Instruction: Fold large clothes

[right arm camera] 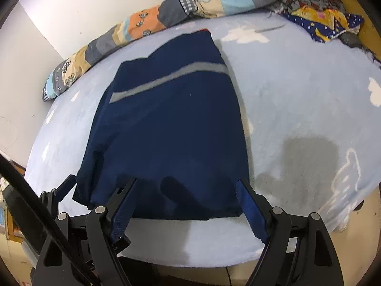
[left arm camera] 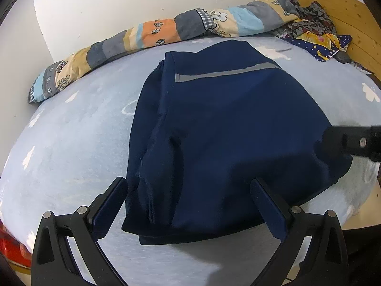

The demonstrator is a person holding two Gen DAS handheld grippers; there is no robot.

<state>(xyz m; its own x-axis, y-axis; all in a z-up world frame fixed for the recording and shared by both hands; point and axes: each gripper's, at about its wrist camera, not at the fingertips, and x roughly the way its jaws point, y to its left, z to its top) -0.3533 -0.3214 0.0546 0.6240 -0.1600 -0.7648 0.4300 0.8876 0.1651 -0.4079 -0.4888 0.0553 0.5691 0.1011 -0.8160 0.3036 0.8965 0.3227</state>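
Observation:
A dark navy garment [left arm camera: 226,131] with a grey reflective stripe lies folded into a rough rectangle on the light blue bed sheet [left arm camera: 71,143]. It also shows in the right wrist view [right arm camera: 171,128]. My left gripper [left arm camera: 190,190] is open, its fingers straddling the garment's near left corner just above the cloth. My right gripper [right arm camera: 188,188] is open over the garment's near edge, empty. The right gripper's finger [left arm camera: 357,140] shows in the left wrist view at the garment's right edge. The left gripper [right arm camera: 59,190] shows at the garment's near left corner.
A rolled patchwork quilt [left arm camera: 154,33] lies along the white wall at the far side. A pile of patterned clothes [left arm camera: 316,33] sits at the far right by the wooden headboard [left arm camera: 345,16]. The bed's near edge [right arm camera: 202,259] runs just below the grippers.

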